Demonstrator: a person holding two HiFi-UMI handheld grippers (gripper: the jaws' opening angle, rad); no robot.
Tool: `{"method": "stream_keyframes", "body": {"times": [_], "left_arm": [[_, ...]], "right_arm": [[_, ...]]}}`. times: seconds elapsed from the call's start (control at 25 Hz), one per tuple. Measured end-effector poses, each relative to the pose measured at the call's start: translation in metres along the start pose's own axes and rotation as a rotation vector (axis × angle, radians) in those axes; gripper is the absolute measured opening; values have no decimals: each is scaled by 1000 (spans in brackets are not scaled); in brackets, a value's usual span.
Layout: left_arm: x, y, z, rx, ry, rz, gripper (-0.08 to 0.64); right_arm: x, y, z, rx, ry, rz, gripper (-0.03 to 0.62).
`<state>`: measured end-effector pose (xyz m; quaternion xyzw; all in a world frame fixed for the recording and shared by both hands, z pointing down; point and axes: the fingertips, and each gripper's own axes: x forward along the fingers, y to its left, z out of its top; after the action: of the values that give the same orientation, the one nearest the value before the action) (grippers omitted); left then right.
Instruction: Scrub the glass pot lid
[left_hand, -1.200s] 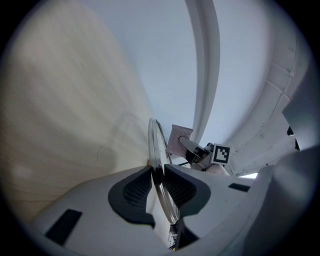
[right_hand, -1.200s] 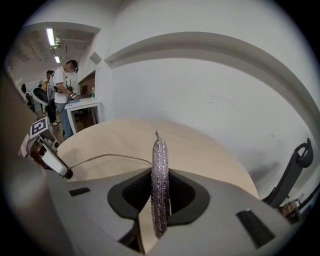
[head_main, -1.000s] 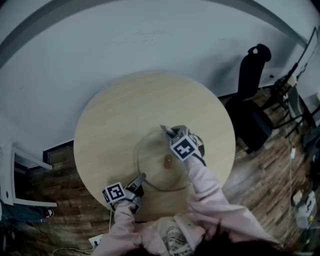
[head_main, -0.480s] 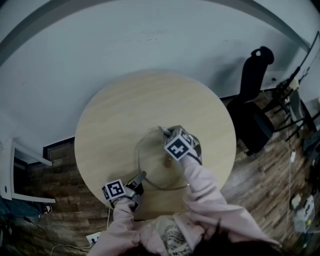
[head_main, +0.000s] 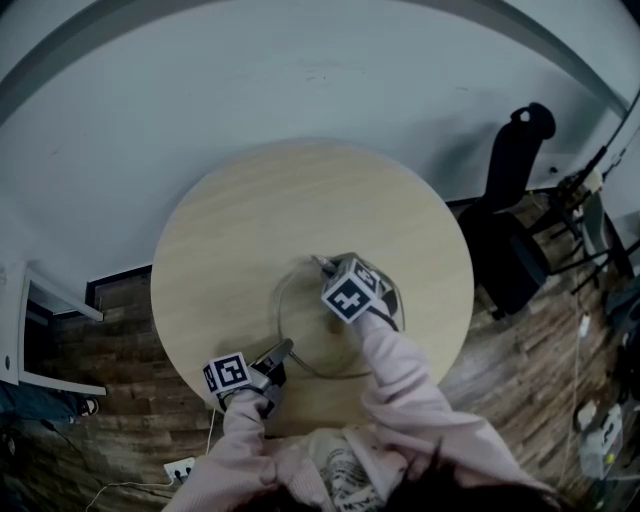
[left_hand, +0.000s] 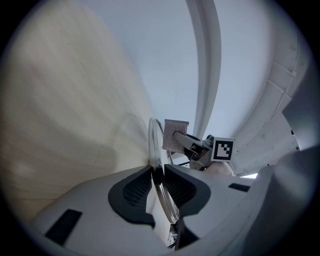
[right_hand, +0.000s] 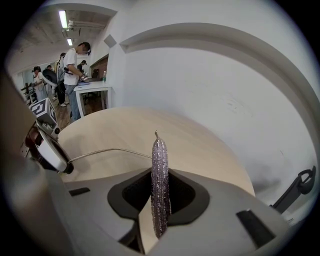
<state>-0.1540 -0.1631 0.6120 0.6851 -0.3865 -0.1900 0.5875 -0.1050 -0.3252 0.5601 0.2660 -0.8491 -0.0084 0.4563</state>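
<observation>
1. Clamping the rim of the glass pot lid (head_main: 300, 345) at its near-left side, the left tool (head_main: 283, 351) had its jaws narrow, with the pads pressed on both faces of the rim.
2. In the left gripper view the rim ran edge-on between the dark pads (left_hand: 136, 186) of that tool.
3. The lid sat over the round wooden desk (head_main: 250, 215), between the desk's middle and its near edge. Whether it lay flat on the wood could not be told.
4. The right tool (head_main: 334, 268) was over the far part of the lid, jaws closed on a silvery scrub pad (right_hand: 160, 165).
5. In the right gripper view the pad stood upright and thin between the jaws, its tip sticking out past them.
6. The left gripper view showed the pad's flat, mesh-like face (left_hand: 175, 136) just beside the lid's far rim. Contact with the glass was unclear.
7. A brownish knob (head_main: 334, 322) showed at the lid's middle, just beside the right tool's marker cube (head_main: 350, 293).
8. The left tool's marker cube (head_main: 227, 373) was at the desk's near-left edge.
9. Pink sleeves (head_main: 400, 375) reached in from the near edge.
10. A black chair (head_main: 512, 215) stood off the desk's right edge on the wood floor (head_main: 520, 380).
11. The right gripper view showed people (right_hand: 75, 65) standing well beyond the desk at a white table (right_hand: 92, 88).
</observation>
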Motion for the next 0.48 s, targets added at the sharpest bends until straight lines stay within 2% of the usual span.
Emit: {"method": "stream_keyframes", "body": {"times": [0.48], "left_arm": [[-5,1,0,2,2,2,81]], "right_arm": [[2,23,12,-34,-1,20,75]]}}
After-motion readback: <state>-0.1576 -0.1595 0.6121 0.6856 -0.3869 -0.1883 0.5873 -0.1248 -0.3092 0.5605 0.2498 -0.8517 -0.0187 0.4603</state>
